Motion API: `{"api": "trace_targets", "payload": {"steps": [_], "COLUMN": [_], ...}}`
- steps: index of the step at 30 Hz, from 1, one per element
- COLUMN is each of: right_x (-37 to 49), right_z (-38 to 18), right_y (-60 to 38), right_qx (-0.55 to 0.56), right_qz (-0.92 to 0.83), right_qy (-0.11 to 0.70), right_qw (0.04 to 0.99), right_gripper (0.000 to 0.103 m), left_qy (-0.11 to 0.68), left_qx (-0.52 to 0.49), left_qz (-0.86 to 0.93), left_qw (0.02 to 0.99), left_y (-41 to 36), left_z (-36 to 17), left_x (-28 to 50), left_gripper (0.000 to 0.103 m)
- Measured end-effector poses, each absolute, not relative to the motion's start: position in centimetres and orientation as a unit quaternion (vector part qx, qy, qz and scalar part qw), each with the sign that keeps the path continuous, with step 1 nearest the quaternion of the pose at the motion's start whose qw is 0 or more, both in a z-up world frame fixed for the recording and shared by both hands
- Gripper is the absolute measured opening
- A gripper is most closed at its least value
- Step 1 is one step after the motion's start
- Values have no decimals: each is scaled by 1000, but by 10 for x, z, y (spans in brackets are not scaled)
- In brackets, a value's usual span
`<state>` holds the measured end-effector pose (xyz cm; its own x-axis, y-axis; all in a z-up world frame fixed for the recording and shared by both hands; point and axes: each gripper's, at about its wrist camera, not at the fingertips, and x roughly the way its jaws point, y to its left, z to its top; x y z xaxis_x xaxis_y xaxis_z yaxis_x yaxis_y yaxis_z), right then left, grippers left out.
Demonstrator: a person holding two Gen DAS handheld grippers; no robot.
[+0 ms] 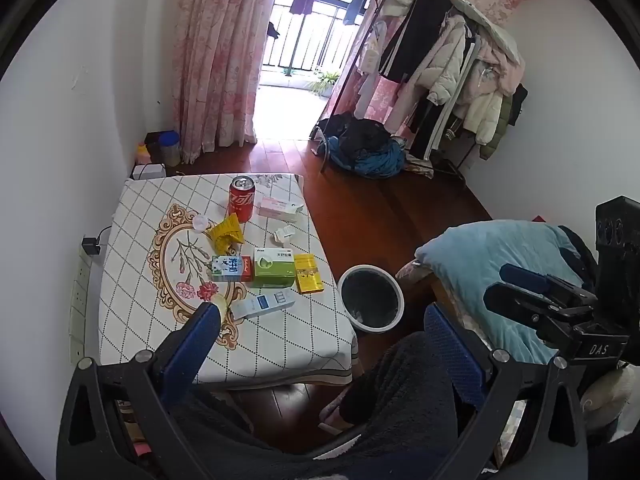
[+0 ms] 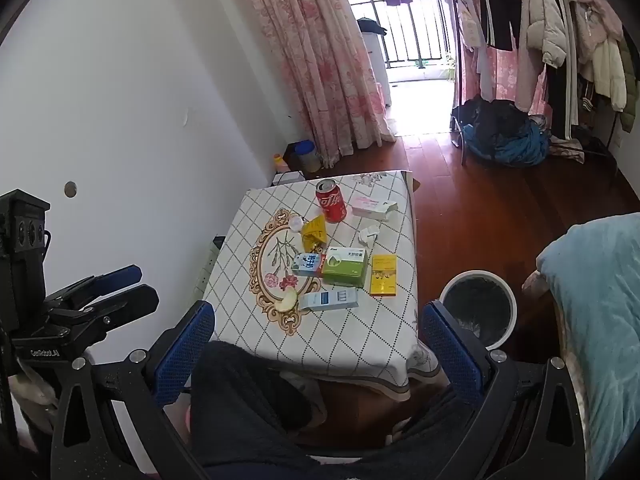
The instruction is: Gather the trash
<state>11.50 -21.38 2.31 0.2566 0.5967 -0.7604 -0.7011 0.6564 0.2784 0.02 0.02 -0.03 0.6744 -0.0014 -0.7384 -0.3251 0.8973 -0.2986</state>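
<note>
— Both tools, the left tool (image 1: 320,328) and the right tool (image 2: 320,328), gape wide and hold nothing?
— Yes. Only the right view shows "GenRobot.AI"; the left shows "DAS".
— Trash?
— On the surface (image 1: 140,320) beside the bin (image 1: 371,298): green box (image 1: 274,268), red can (image 1: 241,199).

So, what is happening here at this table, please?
A seated person holds a gripper in each hand above their lap, and both the left gripper and the right gripper are open and empty. Nothing has been picked up. The trash lies on the table: a red can, a green box, a yellow box and other packets. The bin stands on the floor beside the table, to its right.
</note>
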Motion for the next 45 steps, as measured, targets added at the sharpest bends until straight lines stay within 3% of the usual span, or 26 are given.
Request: {"api": "trace_targets", "payload": {"steps": [45], "right_x": [115], "right_z": [16], "right_y": [-206], "right_qx": [-64], "right_qz": [427], "right_qy": [446], "right_qw": [784], "right_gripper": [103], "left_qy": [390], "left_qx": [-187], "left_qz": [131], "left_qw": [892], "left_y": [10], "left_z": [-1], "left_x": [-8], "left_gripper": [103]}}
